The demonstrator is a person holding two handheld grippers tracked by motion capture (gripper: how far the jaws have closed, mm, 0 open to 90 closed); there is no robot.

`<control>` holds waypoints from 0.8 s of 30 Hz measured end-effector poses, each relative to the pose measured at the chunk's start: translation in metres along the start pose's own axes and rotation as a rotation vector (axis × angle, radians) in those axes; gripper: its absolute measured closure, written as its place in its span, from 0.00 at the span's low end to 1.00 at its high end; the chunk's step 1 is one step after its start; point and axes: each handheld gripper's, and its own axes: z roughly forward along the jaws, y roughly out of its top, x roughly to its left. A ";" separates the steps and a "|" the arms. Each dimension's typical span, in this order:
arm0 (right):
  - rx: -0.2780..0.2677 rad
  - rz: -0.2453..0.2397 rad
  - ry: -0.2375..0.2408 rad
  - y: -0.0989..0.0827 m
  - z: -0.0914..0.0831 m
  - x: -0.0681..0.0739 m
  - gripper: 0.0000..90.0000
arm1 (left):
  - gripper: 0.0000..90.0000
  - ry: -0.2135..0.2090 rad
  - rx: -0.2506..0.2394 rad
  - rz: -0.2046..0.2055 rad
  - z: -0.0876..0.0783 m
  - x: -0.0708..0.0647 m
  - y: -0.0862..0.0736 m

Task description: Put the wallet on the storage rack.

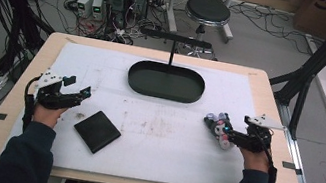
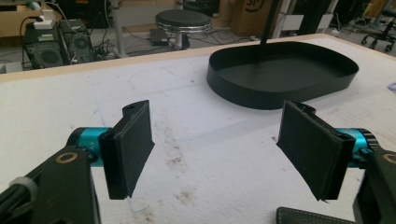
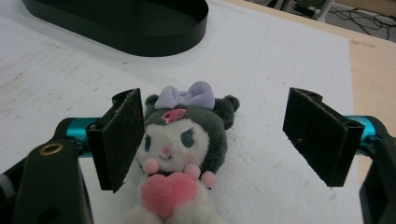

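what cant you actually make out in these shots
- Plush toy: its lower body is cut off by the bottom edge in the right gripper view; in the high view it is too small for detail.
- Black square pad: the left gripper view catches just a corner at its bottom edge.
- Black tray: whatever tops its upright post leaves the left gripper view's top edge.

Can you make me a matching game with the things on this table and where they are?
Things:
1. plush toy
2. black oval tray
3. flat black square
4. stool

Places:
A. on the floor beyond the table
B. between the right gripper's open jaws
C. at the far middle of the table
D. on the mat near the left gripper

Pairs: 1-B, 2-C, 3-D, 4-A
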 end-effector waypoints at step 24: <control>0.025 -0.018 -0.003 0.002 0.005 0.003 0.24 | 0.47 -0.366 0.436 0.018 0.033 -0.017 -0.029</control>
